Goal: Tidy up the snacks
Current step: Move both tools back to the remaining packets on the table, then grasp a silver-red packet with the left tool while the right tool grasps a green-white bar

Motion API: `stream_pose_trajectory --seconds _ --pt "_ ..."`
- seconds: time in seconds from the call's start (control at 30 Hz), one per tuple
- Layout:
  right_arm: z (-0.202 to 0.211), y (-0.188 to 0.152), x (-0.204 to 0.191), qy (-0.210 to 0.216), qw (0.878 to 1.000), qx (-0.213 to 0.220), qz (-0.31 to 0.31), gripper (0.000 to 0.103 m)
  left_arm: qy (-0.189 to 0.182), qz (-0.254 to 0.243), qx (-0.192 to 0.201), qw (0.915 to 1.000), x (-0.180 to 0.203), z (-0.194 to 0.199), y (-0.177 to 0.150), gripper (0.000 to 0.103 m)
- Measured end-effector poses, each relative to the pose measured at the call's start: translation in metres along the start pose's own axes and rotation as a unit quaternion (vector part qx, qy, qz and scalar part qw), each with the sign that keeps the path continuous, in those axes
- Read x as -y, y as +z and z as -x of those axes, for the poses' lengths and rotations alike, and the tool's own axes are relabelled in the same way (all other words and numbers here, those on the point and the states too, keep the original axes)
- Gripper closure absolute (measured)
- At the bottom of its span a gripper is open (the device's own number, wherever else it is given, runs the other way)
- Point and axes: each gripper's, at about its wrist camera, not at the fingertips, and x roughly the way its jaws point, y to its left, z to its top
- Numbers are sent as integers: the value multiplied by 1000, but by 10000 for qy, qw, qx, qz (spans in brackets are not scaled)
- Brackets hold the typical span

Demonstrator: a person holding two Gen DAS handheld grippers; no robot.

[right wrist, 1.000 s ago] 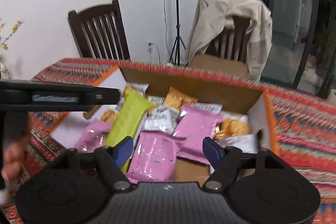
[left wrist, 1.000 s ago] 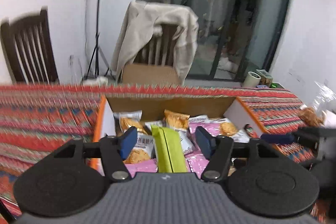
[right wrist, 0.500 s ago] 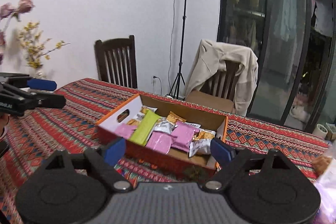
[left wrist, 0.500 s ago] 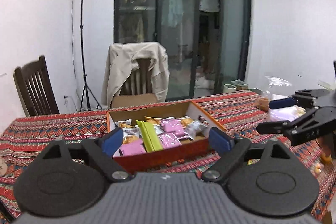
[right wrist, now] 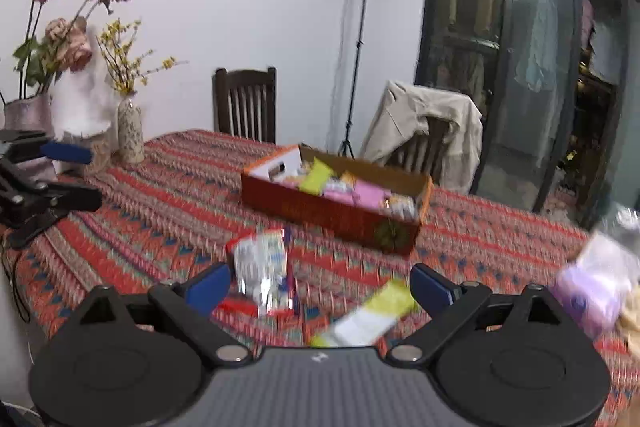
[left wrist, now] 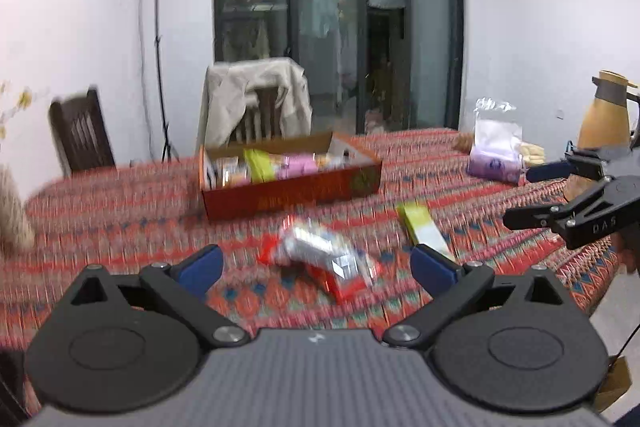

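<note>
A red cardboard box (left wrist: pixel 288 193) (right wrist: pixel 332 215) full of snack packets stands on the patterned tablecloth. A red and silver snack packet (left wrist: pixel 324 259) (right wrist: pixel 262 267) and a yellow-green packet (left wrist: pixel 424 231) (right wrist: pixel 372 315) lie loose on the cloth in front of it. My left gripper (left wrist: pixel 316 267) is open and empty, held back above the near table edge with the red and silver packet between its fingers' line of sight. My right gripper (right wrist: pixel 320 285) is open and empty, also held back from the box. Each gripper shows at the side of the other's view.
A clear bag with purple packets (left wrist: pixel 496 147) (right wrist: pixel 596 283) and a tan jug (left wrist: pixel 604 115) stand at the table's right end. Vases with flowers (right wrist: pixel 128 131) stand at the left end. Two chairs (right wrist: pixel 246 103), one draped with a jacket (left wrist: pixel 256 99), stand behind the table.
Both grippers have pulled far back from the box and opened wider. The loose packets on the cloth have come into view in front of the box.
</note>
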Motion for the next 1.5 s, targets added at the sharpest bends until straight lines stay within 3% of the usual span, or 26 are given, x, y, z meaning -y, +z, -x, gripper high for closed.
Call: stream_pose_trajectory --seconds 0.1,0.23,0.43,0.6,0.87,1.03,1.2,1.37,1.47,1.5 --pt "6 -30 0 7 9994 -96 -347 6 3 350 -283 9990 -2 -10 -18 1" --pt "10 -57 7 122 9967 -155 -793 6 223 343 -544 9977 0 -20 -29 1" --pt "5 -71 19 -113 9951 -211 -963 6 66 433 -647 9969 8 -42 -28 1" --pt "-12 -77 32 -91 9928 -273 -1165 6 -100 743 -1008 9921 10 -90 -25 1" --pt "-71 -73 59 93 9870 -372 -1558 6 -265 1464 -1204 9815 -1 -187 -16 1" --pt "-119 -60 74 36 9839 -389 -1744 6 6 1294 -1138 9850 -2 -236 1 1" --pt "-172 -50 82 263 9816 -668 -1768 7 -146 1347 -1264 9827 -6 -272 9 1" --pt "-207 -42 80 222 9834 -886 -1565 26 -209 912 -1310 9870 10 -285 5 6" --pt "-214 -41 74 6 9885 -911 -1208 41 -52 507 -1239 9910 19 -286 0 23" --pt "-215 -41 73 -70 9894 -908 -1134 44 66 318 -1198 9923 23 -284 -1 35"
